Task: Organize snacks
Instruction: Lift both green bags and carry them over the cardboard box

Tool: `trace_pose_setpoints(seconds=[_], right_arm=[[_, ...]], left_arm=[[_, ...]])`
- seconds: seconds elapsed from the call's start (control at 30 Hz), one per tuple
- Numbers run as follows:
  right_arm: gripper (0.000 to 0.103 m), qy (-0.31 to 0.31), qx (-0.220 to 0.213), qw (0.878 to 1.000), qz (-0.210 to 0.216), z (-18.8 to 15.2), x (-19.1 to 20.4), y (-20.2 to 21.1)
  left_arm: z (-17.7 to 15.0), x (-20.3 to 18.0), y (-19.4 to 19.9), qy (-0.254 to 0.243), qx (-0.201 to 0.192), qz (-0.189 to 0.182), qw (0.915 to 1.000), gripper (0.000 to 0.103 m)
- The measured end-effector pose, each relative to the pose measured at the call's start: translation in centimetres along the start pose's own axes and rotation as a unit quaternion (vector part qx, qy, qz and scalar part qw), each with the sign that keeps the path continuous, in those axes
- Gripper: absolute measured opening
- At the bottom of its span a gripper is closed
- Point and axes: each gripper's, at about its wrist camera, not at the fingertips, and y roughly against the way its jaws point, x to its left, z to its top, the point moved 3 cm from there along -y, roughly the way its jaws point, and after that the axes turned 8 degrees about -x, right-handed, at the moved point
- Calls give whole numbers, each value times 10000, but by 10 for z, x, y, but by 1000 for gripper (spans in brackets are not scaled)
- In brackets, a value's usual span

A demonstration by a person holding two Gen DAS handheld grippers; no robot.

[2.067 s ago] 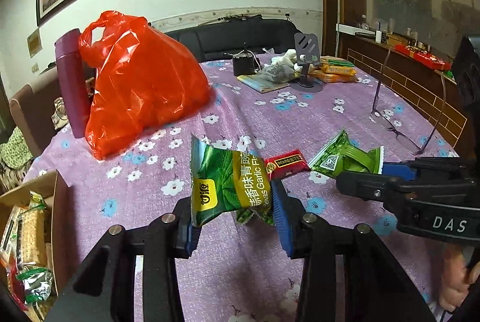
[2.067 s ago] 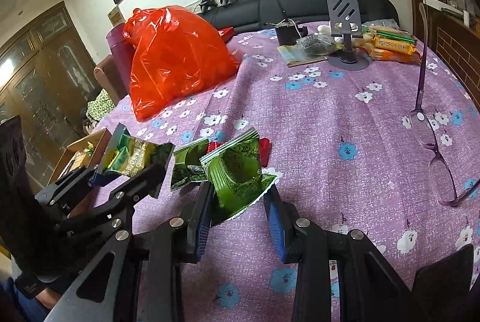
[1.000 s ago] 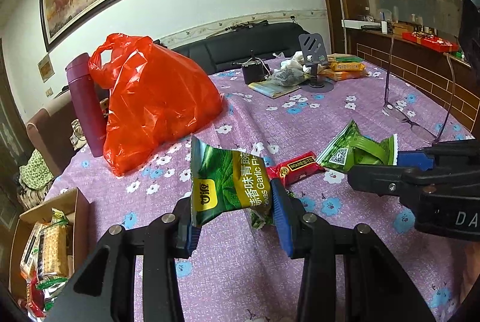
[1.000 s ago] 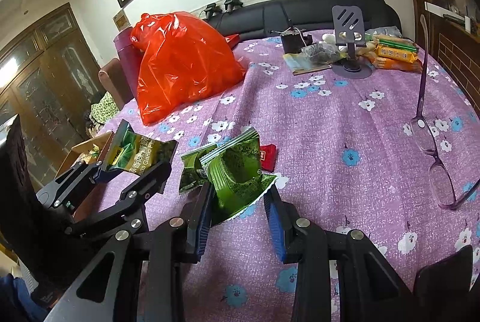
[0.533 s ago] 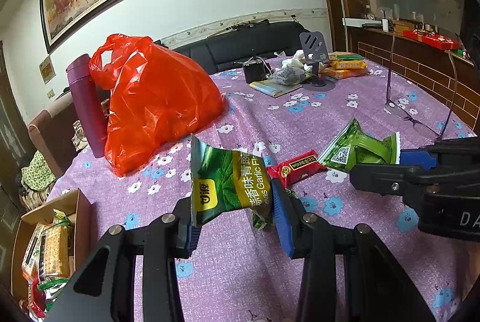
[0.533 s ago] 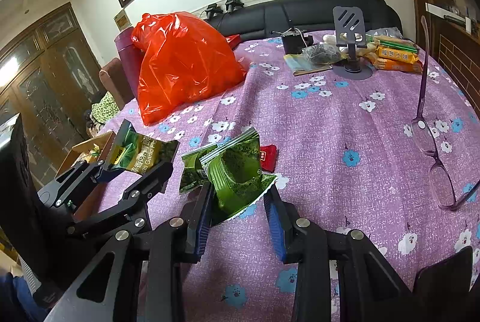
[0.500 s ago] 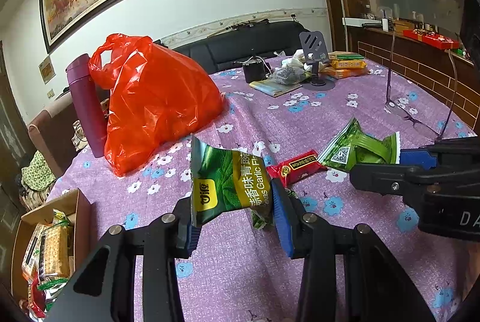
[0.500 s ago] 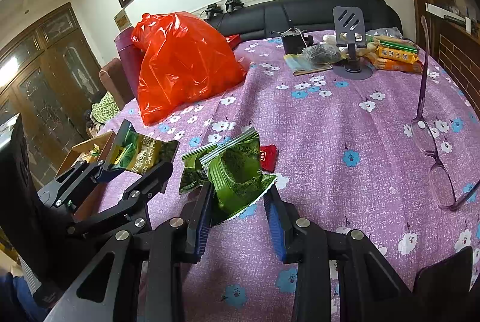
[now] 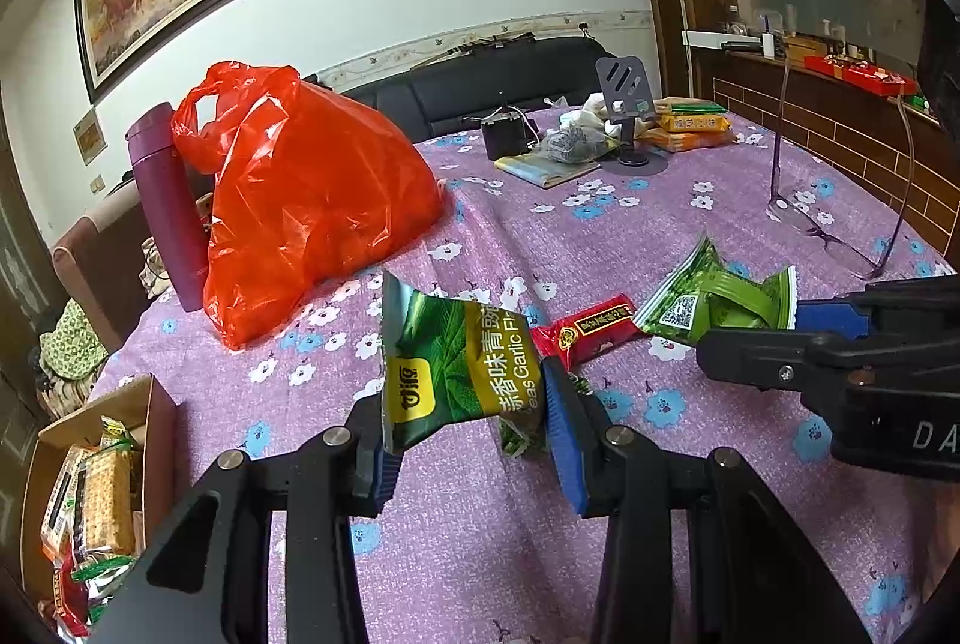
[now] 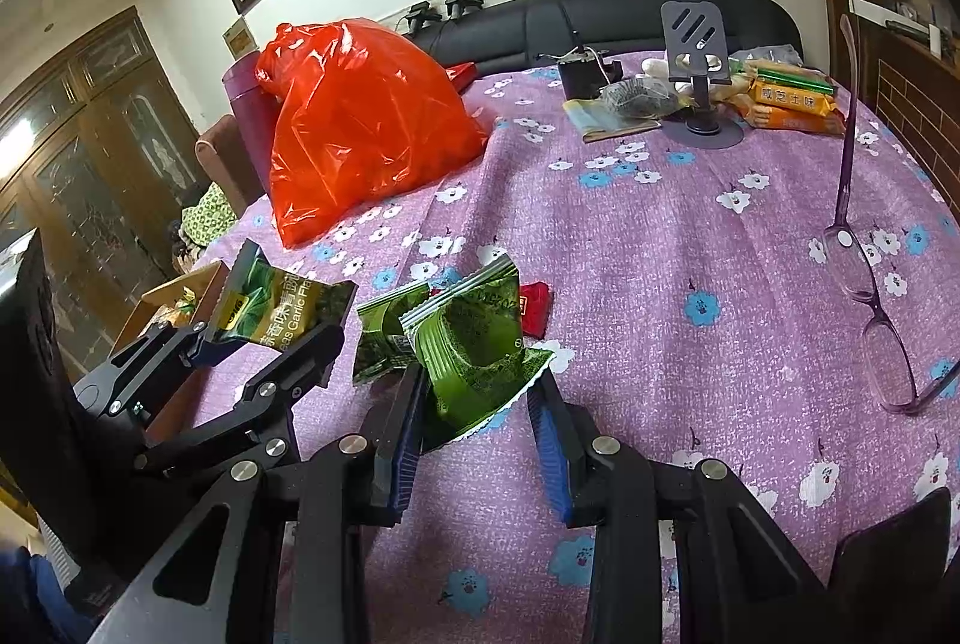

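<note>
Nothing has shifted since half a second ago: my left tongs (image 9: 465,422) stay clamped on the garlic-pea packet (image 9: 459,362), my right tongs (image 10: 477,413) on the green snack pouch (image 10: 474,350), both lifted off the cloth. A red snack bar (image 9: 585,332) lies at 1 o'clock from the left packet; the snack carton (image 9: 90,482) sits at 8. The red plastic bag (image 9: 300,200) stands at 11, eyeglasses (image 10: 864,278) at 2. The purple flowered tablecloth (image 10: 630,236) covers the table.

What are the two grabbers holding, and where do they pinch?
The left gripper pinches the garlic pea packet by its lower end; the right gripper pinches a green snack packet by its lower end.
</note>
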Motion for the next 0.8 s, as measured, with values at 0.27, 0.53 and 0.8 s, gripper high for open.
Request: trace_pose_setpoints(seconds=[0.27,0.53,0.8], right_arm=[[37,-52,5,10000,-11,0,-3,-1],[37,-124,-173,9997,-111,5,-5,3],[37,-461,-540,9969,-349,19,-3,34]], left_arm=[[-1,0,-1,53,39,-54,10000,41],[5,5,5,242,-34,-148,9996,41],[20,24,36,638,-231,-294,9973,41]])
